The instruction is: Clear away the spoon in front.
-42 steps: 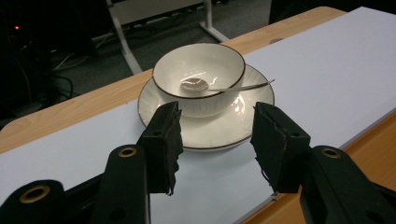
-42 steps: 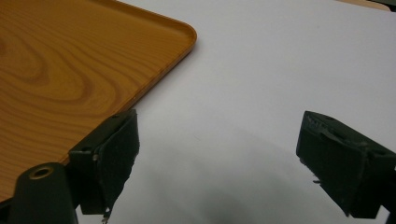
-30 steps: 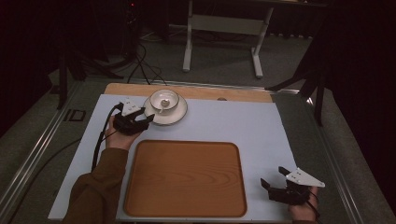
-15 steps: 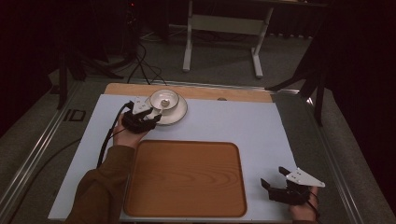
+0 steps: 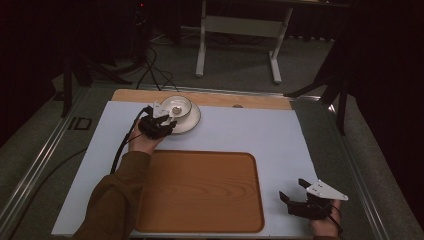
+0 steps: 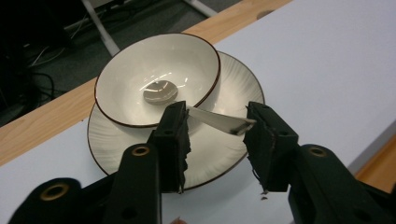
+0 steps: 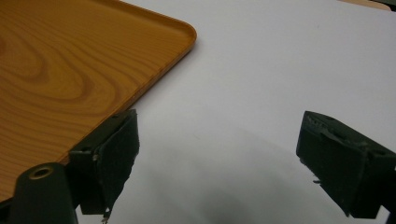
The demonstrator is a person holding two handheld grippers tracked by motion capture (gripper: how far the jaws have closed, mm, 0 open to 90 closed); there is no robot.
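Observation:
A white bowl (image 5: pixel 178 105) (image 6: pixel 140 70) with a dark rim stands on a white ribbed plate (image 5: pixel 194 120) (image 6: pixel 219 156) at the table's far left. A white spoon (image 6: pixel 217 120) rests in the bowl, its handle sticking out over the rim. My left gripper (image 5: pixel 167 123) (image 6: pixel 217 116) sits at the near edge of the plate. Its jaws have just been closing and now stand on either side of the spoon handle, still open. My right gripper (image 5: pixel 292 189) (image 7: pixel 219 140) rests open above the white mat, to the right of the wooden tray (image 5: pixel 200 190) (image 7: pixel 70 60), with nothing between its jaws.
The white mat (image 5: pixel 260 135) covers most of the tabletop, and a strip of bare wood (image 5: pixel 250 101) runs along its far edge. A black cable (image 5: pixel 122 145) trails from my left gripper along the sleeve. Beyond the table stand a metal frame (image 5: pixel 240 30) and floor cables.
My left hand has moved right and slightly down, up to the bowl and plate, and its jaws have narrowed around the spoon handle. My right gripper has stayed put.

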